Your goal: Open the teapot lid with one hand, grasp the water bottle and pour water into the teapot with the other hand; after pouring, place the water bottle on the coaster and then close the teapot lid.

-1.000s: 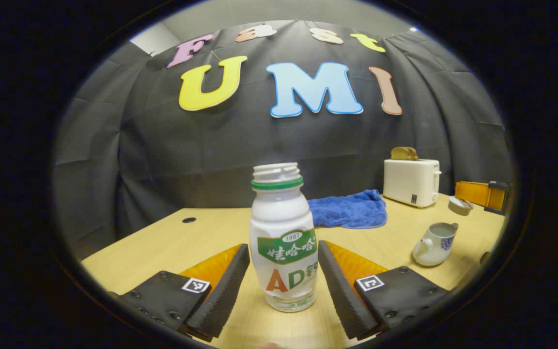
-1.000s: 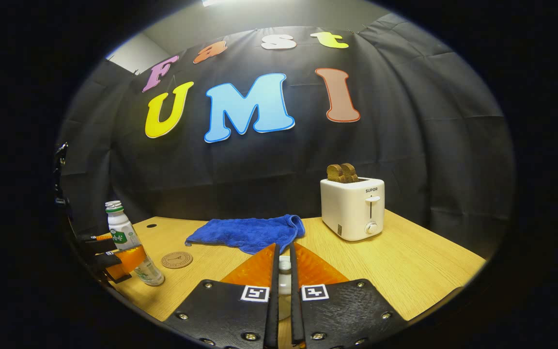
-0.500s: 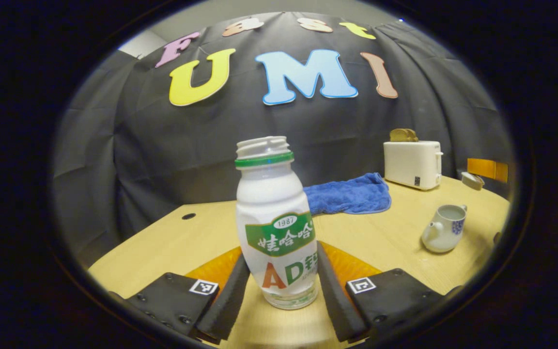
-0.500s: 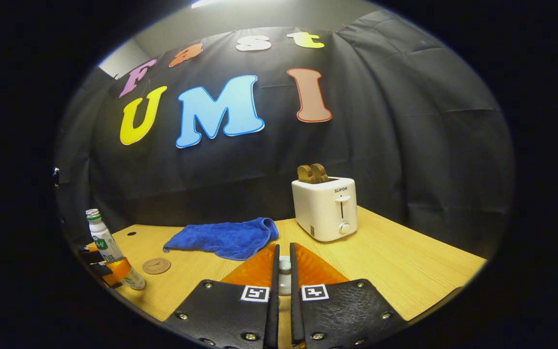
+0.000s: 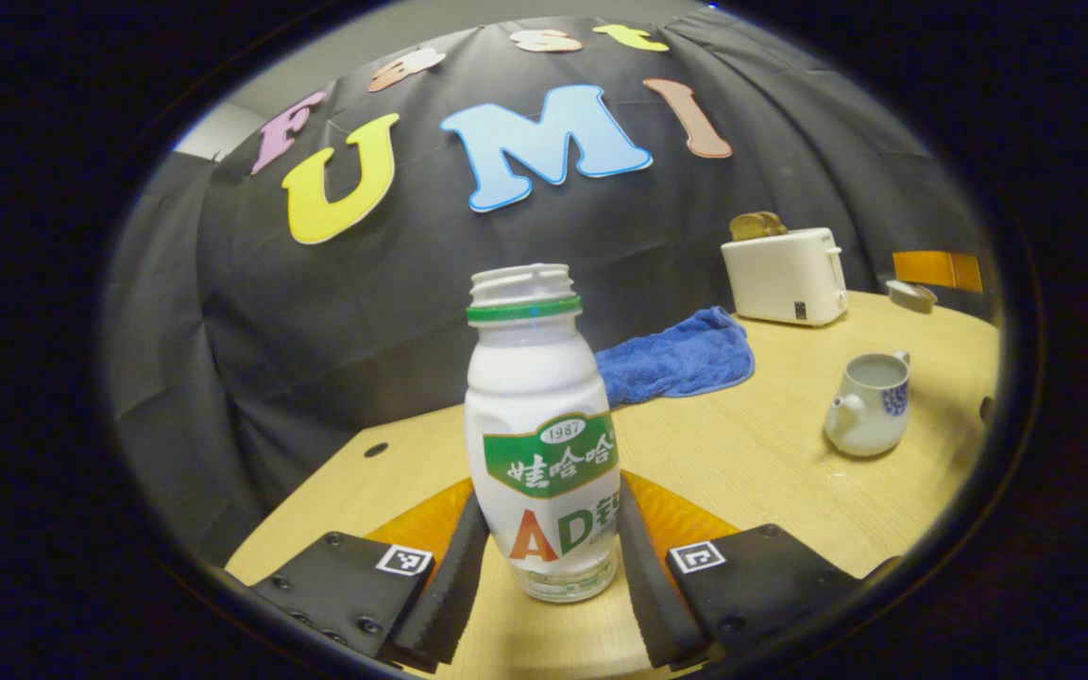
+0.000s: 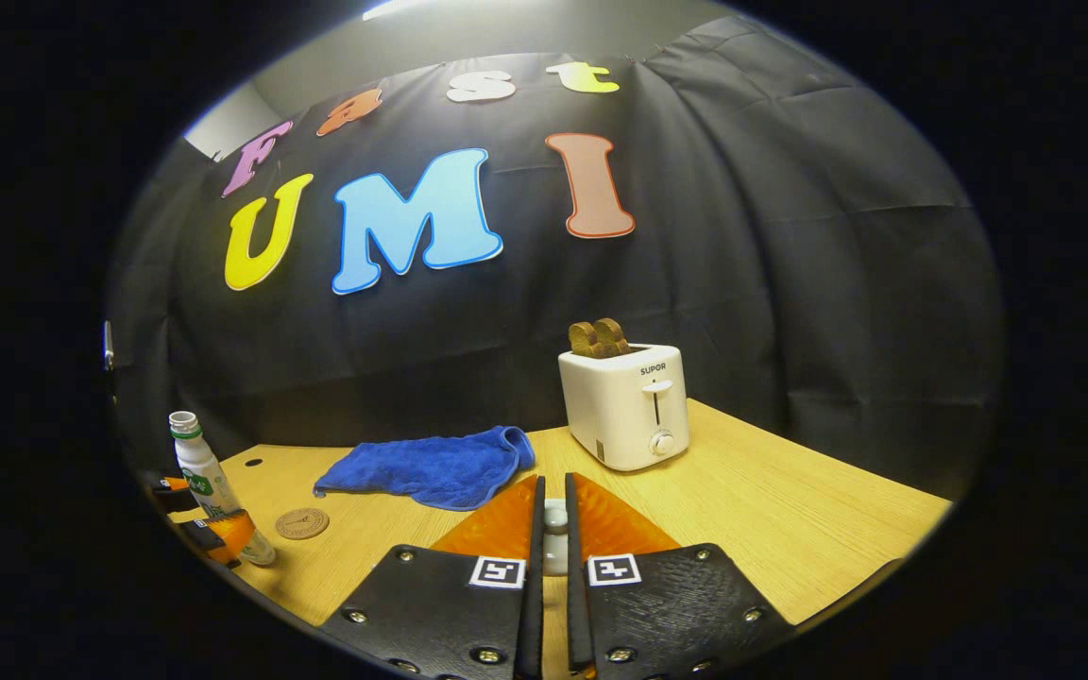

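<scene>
Gripping the water bottle [image 5: 541,444] low on its body, the left gripper [image 5: 544,557] has both fingers pressed against the sides, so the open, capless neck stays upright and free for pouring. In the left gripper view the teapot [image 5: 870,408] stands at about 3 o'clock from the bottle, well apart, its mouth uncovered. The right gripper [image 6: 553,557] has its fingers drawn nearly together on the small knob of the teapot lid [image 6: 554,538], which it holds off the pot so the opening is clear; that is my reading of why the two are kept apart. In the right gripper view the bottle sits at roughly 9 o'clock with the round coaster [image 6: 302,522] just beside it, the likely landing spot once pouring is done. Judging by this, the lid step is done and the carry toward the pot comes next.

Everything rests on a pale wooden table [image 6: 790,529]. A blue cloth [image 6: 431,467] lies crumpled toward the back, and a white toaster [image 6: 626,406] with bread in its slots stands at about 1 o'clock, against a dark draped wall.
</scene>
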Demonstrator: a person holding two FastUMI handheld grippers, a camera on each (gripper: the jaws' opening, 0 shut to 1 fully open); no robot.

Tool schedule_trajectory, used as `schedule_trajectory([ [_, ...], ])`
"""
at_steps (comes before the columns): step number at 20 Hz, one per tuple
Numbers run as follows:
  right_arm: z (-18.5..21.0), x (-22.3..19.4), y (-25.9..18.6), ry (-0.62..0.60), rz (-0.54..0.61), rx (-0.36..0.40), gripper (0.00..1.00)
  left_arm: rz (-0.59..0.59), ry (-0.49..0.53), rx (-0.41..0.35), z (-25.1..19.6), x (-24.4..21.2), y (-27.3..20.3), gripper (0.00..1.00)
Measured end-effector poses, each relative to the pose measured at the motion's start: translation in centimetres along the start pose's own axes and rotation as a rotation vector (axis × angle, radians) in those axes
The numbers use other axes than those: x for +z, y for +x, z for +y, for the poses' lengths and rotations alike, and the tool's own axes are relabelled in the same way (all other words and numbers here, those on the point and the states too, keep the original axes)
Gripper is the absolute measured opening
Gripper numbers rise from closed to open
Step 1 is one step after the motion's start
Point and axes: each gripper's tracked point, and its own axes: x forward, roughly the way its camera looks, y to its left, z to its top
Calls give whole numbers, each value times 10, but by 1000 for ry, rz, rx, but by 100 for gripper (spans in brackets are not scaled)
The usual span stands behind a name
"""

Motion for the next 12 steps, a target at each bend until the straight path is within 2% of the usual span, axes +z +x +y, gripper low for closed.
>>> schedule_trajectory([
  [5, -8, 2, 0, 13, -3, -20, 10, -37, 188, 59, 2, 25, -10, 72],
  [6, -9, 3, -1, 14, -5, -25, 10, -42, 227, 66, 1, 29, -10, 76],
  [7, -11, 3, -1, 17, -8, -29, 10, -48, 260, 68, -2, 34, -12, 74],
  [9, -15, 5, -1, 28, -12, -37, 10, -58, 312, 64, -8, 42, -13, 82],
  [12, -23, 8, -2, 42, -20, -57, 10, -61, 387, 68, -16, 48, -13, 82],
])
